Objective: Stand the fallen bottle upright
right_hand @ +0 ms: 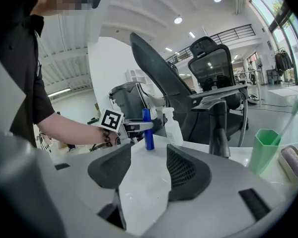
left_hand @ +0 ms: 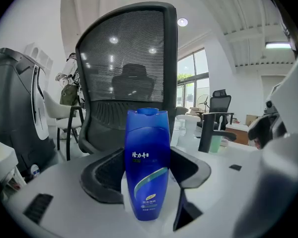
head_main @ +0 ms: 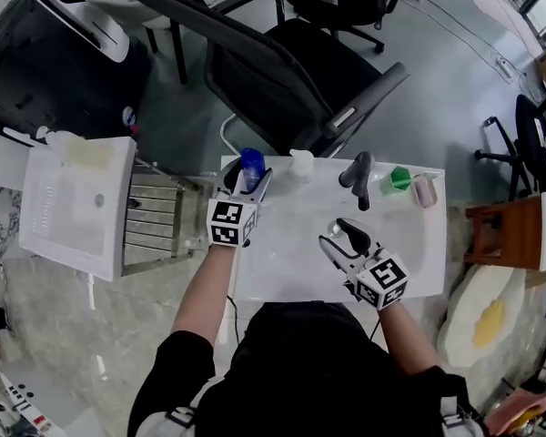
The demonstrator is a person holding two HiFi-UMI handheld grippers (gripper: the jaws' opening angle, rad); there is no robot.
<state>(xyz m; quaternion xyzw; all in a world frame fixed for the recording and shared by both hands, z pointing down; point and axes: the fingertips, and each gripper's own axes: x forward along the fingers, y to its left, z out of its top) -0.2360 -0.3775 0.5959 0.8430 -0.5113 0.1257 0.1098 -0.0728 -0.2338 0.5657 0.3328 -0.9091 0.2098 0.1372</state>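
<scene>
In the head view, a white surface (head_main: 282, 271) is seen below the person, with an office chair (head_main: 282, 71) behind its far edge. The left gripper (head_main: 246, 182) is held at the far left of the surface, and the blue bottle (head_main: 252, 162) is seen between its fingers (head_main: 226, 177). A pale spray bottle (head_main: 301, 164) stands near it to the right, and a green cup (head_main: 399, 178) stands further along. The right gripper (head_main: 344, 241) is held nearer the person, well apart from the bottle.

In the left gripper view, the blue bottle (left_hand: 147, 162) is shown upright, cap uppermost, filling the gap between the two dark fingers, which are spread wide and appear closed against its sides. Whether its base is set flat on the surface cannot be told here.

In the right gripper view, the fingers (right_hand: 186, 172) are seen apart with nothing but bare surface between them. Beyond them the blue bottle (right_hand: 148, 130) is seen vertical, gripped around its upper part, its base seemingly on the surface.

The standing is judged nearly done. The bottle is tall and narrow, so it could be tipped if the grip is let go before the base sits flat, or if a finger drags its side on withdrawal. If it falls sideways, the spray bottle could be struck, and a fall off the nearby far edge is possible.
</scene>
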